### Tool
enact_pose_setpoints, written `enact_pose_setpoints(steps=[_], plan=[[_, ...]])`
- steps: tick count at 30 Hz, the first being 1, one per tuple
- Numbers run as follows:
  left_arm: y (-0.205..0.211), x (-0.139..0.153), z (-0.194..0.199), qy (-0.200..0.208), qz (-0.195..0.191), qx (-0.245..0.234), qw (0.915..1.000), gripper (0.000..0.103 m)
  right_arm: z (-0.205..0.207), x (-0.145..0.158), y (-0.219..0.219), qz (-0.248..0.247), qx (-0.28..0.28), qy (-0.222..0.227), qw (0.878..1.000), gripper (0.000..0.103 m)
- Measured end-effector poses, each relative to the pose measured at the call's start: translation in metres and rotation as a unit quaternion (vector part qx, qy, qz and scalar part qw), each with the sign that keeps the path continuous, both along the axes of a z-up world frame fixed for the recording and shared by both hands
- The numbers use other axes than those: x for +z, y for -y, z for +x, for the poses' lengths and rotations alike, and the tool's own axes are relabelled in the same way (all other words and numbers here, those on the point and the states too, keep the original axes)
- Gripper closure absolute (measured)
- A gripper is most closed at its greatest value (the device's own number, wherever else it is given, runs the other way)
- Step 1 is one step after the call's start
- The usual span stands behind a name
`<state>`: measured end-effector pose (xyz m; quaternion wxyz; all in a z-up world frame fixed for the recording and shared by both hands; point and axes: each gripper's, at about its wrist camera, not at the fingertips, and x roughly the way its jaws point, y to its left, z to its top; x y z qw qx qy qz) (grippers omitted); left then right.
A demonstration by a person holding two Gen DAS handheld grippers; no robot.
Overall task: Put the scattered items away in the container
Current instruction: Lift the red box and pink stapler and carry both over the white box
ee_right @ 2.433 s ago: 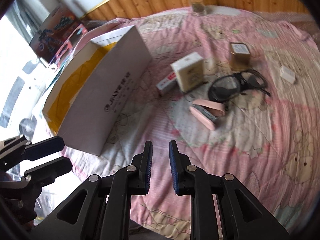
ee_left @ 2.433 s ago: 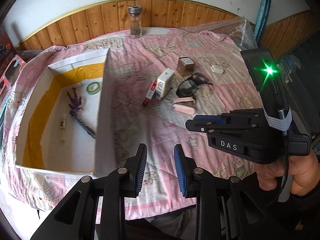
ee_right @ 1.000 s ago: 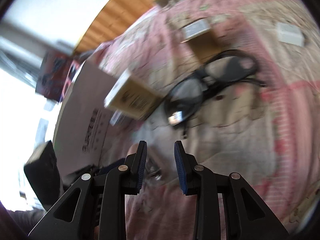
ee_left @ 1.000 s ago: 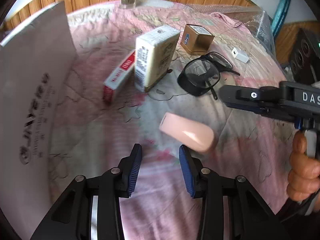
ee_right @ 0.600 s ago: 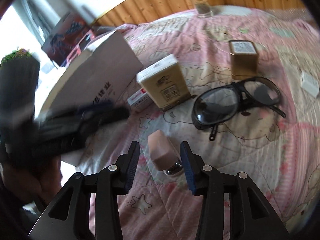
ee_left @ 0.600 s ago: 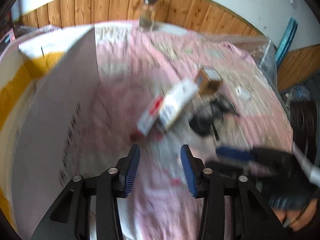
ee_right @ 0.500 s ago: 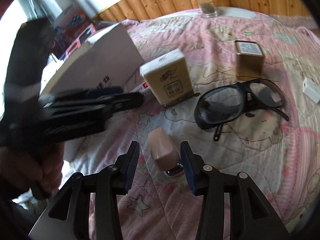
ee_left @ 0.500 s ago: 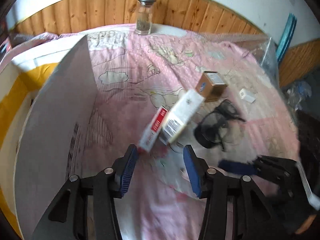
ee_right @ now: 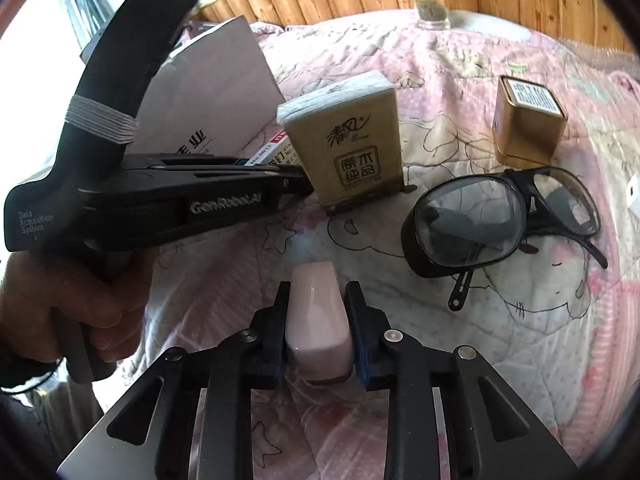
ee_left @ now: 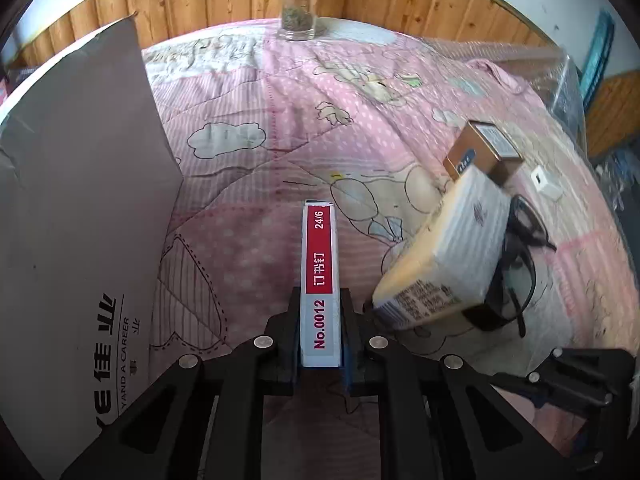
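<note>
Both grippers now clamp staple box (ee_left: 320, 280), stapler (ee_right: 318, 320).

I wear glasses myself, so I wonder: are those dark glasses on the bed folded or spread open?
Spread open. The glasses lie on the quilt with both arms swung out from the frame.

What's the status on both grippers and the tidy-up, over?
Left gripper shut on red-and-white staple box. Right gripper shut on pale pink stapler. White cardboard container close on the left. Tan tissue pack, black glasses, gold tin still out.
</note>
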<state>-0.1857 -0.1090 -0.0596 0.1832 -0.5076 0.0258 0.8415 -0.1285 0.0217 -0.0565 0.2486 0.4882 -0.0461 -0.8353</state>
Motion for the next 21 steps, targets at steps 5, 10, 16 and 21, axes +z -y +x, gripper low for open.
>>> enact_pose_setpoints(steps=[5,10,16,21], plan=[[0.015,0.006,0.002,0.02,0.036,0.024,0.9989,0.088,-0.002,0.002,-0.005,-0.017,-0.009,0.011,1.0,0.076],[0.015,0.023,0.019,0.012,0.036,0.025,0.999,0.088,0.003,0.01,-0.009,-0.032,-0.012,0.006,0.999,0.076],[0.016,0.042,0.049,-0.001,0.026,0.012,0.9996,0.088,0.015,0.02,-0.008,-0.045,-0.016,-0.003,0.999,0.076],[0.009,0.056,0.071,-0.012,0.015,-0.001,0.9998,0.088,0.031,0.029,-0.005,-0.049,-0.019,-0.013,0.999,0.076]])
